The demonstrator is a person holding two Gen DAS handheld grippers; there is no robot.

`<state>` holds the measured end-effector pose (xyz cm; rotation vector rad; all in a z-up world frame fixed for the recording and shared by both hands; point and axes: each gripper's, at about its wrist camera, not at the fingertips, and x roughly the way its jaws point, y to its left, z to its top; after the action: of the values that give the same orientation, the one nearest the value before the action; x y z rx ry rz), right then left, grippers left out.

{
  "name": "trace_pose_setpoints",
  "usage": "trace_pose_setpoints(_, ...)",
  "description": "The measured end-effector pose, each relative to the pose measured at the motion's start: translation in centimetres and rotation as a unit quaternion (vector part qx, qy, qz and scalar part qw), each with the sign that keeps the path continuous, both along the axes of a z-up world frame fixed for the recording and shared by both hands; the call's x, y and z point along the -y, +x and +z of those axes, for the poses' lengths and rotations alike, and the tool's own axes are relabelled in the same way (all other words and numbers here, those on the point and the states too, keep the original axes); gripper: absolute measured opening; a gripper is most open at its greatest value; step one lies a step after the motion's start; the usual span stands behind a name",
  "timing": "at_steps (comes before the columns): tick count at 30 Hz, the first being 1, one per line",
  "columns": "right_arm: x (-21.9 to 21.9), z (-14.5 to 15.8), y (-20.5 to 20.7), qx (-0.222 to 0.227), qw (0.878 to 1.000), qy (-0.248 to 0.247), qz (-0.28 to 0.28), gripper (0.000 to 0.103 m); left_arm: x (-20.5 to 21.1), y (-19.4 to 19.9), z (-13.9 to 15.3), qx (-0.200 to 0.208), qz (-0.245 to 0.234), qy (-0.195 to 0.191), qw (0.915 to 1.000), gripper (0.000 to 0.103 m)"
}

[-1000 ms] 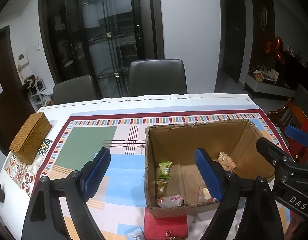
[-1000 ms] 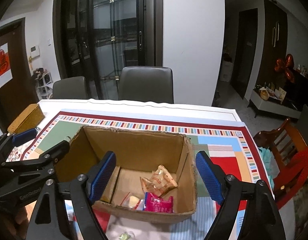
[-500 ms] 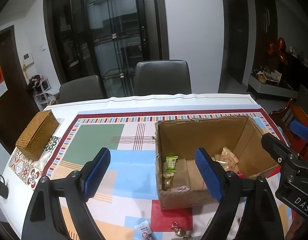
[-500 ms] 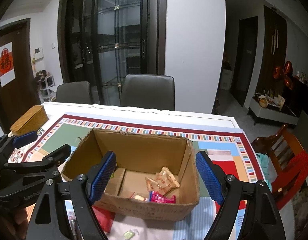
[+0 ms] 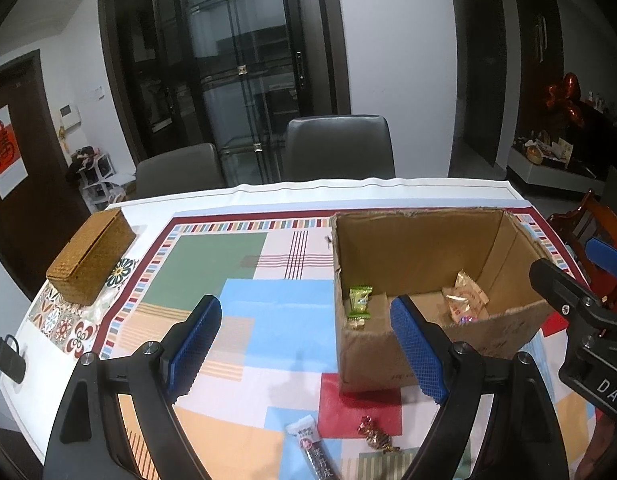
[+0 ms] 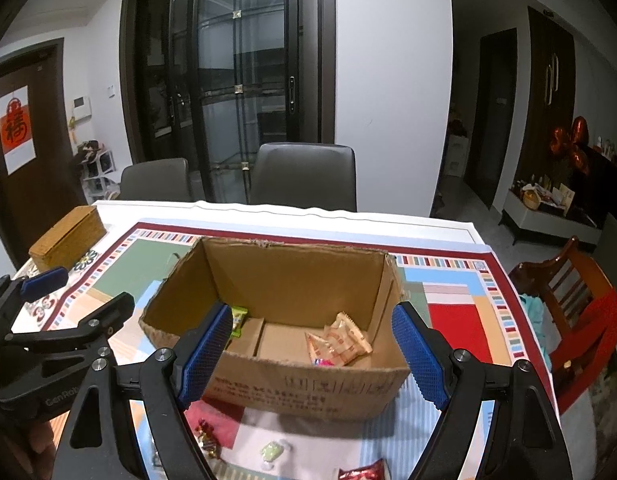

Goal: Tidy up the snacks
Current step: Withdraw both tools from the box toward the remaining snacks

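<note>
I see both my left gripper and right gripper spread wide, holding nothing. The cardboard box (a few snacks inside) sits at one o'clock from the left gripper; a long snack bar lies at six.

Left gripper and right gripper — both agape, empty.

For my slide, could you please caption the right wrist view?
Open right gripper facing a cardboard box holding a few snacks.

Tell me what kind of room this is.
Most likely a home dining room: a table under a patterned tablecloth, grey chairs tucked in behind it, and glass doors beyond.
</note>
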<state>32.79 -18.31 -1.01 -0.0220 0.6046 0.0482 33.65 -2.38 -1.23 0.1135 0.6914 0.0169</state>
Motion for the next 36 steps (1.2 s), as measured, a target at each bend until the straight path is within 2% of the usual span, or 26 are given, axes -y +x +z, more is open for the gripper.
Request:
trace_pose_setpoints(15,-1.0,-1.9,-3.3,0.006,1.0,-0.017,-0.004,0.083,-1.6,-4.1,-1.7,0.006,0.023,-0.001,0.9997,0.089)
trace_pose_setpoints(17,-1.2,-2.3,-3.7,0.004,1.0,-0.018,-0.006,0.089,-1.8,-4.5,-2.0,0.005,0.026,-0.002,0.9996,0.09)
trace_pose_setpoints(36,-1.8,-8.0,-5.5,-0.037,0.999,-0.015,-0.019,0.091,-3.1,-6.5,-8.1,-0.039,0.068,-0.019,0.9967,0.091)
